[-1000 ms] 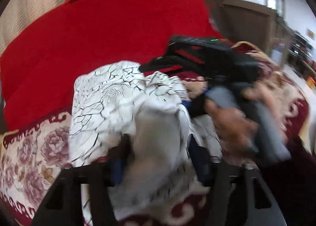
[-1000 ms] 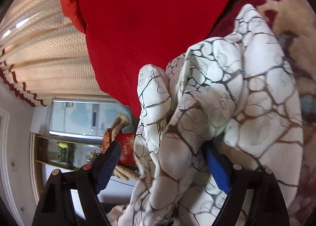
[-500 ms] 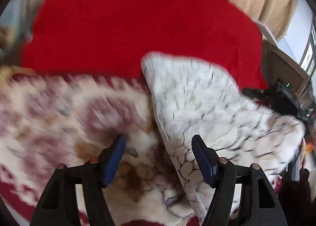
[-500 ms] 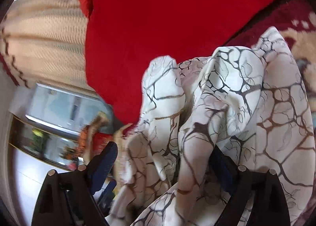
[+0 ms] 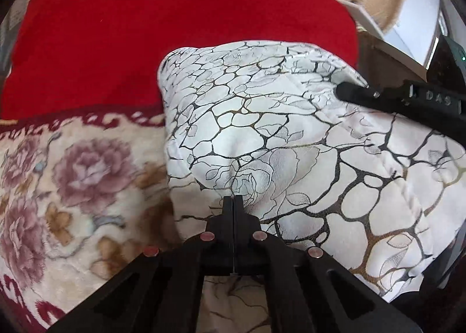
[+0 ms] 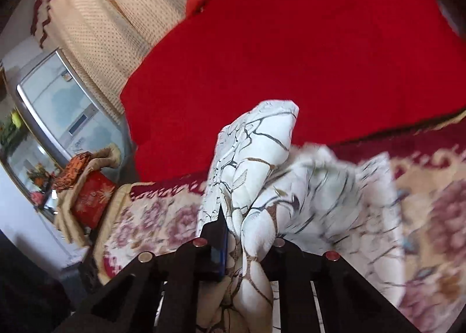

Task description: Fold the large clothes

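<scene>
Two grippers, left gripper (image 5: 234, 202) and right gripper (image 6: 244, 234), pinching one garment (image 5: 276, 135)

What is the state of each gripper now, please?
Left gripper: just closed, pinching an edge of the white patterned garment.
Right gripper: just closed on a bunched fold of that garment.

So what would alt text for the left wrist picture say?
A black claw, shut, pinches the near edge of a white garment with dark crackle print, lying on a floral blanket beside a red cover. Another black claw reaches in from the right.
</scene>
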`<state>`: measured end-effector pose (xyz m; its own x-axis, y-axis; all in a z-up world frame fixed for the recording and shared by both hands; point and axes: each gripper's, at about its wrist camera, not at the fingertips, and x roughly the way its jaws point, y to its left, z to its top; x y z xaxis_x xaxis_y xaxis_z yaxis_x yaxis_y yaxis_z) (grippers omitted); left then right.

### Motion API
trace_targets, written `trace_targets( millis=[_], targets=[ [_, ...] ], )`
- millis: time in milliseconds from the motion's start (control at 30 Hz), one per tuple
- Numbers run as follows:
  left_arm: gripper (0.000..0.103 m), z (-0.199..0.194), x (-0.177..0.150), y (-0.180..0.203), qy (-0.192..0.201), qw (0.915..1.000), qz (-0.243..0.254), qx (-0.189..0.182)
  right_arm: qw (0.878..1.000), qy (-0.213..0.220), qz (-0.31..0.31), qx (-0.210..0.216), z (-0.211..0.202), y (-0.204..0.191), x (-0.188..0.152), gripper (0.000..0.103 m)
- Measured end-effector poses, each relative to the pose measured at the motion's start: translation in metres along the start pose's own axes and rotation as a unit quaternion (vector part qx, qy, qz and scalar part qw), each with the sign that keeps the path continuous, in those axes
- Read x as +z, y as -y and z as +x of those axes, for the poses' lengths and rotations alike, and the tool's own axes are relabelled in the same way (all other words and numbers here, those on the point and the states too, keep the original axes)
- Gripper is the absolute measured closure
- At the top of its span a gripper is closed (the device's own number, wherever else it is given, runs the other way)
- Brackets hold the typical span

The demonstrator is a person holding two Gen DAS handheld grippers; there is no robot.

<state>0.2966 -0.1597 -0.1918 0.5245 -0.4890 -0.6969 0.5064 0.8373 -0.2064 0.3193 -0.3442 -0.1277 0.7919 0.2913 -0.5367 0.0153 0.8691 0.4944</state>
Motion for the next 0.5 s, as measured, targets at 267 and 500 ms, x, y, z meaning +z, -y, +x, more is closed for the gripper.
trace_targets(
  millis=[267,500],
  targets=[
    [0.103,-0.002,0.002,0.055,0.013,0.9972,0.066,-0.032,0.997,0.005,0.06,-0.058,-0.019,0.079,-0.01,0.091],
    [0.1,-0.002,0.0,0.046,0.007,0.9965,0.074,-0.037,0.989,-0.085,0.113,-0.046,0.041,0.119,-0.031,0.089]
  ],
)
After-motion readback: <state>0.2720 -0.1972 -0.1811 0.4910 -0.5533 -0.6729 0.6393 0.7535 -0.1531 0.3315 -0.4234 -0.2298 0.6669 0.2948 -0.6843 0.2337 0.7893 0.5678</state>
